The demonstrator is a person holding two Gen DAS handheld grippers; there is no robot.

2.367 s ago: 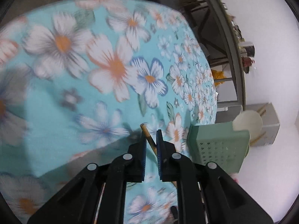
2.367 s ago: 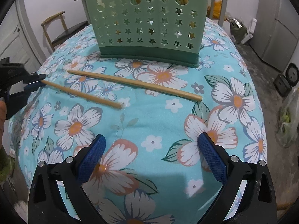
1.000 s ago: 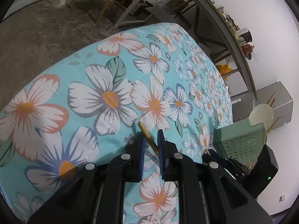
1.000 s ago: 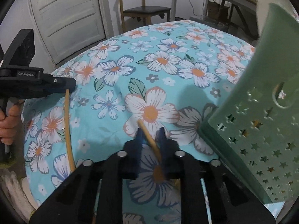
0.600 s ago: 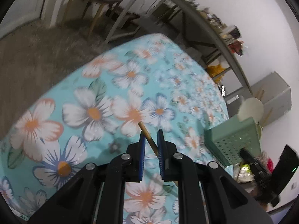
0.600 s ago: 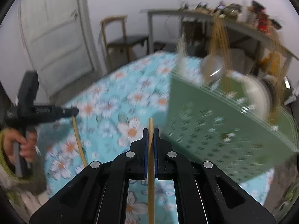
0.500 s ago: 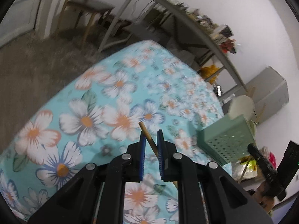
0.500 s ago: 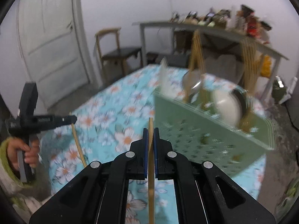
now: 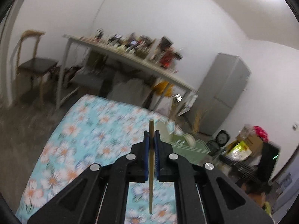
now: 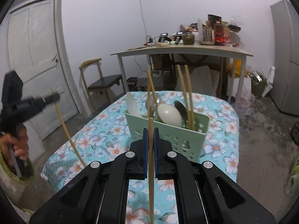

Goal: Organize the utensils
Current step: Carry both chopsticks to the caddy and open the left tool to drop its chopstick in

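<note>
Right wrist view: right gripper (image 10: 151, 132) clamped on a chopstick (image 10: 150, 168), long axis running straight up frame centre, tip just below the green utensil holder (image 10: 186, 136), which sits dead ahead on the floral tablecloth (image 10: 220, 112) w/ spoons & other chopsticks already standing in it. Left gripper (image 9: 151, 136) likewise clamped on its own chopstick (image 9: 151, 171), stick vertical in the left wrist view; holder lies lower right of those fingers, blurred. Judging by framing, right gripper is nearer & better lined up w/ the holder, so it likely drops first; stick prob needs its end tipped down over the rim.
</note>
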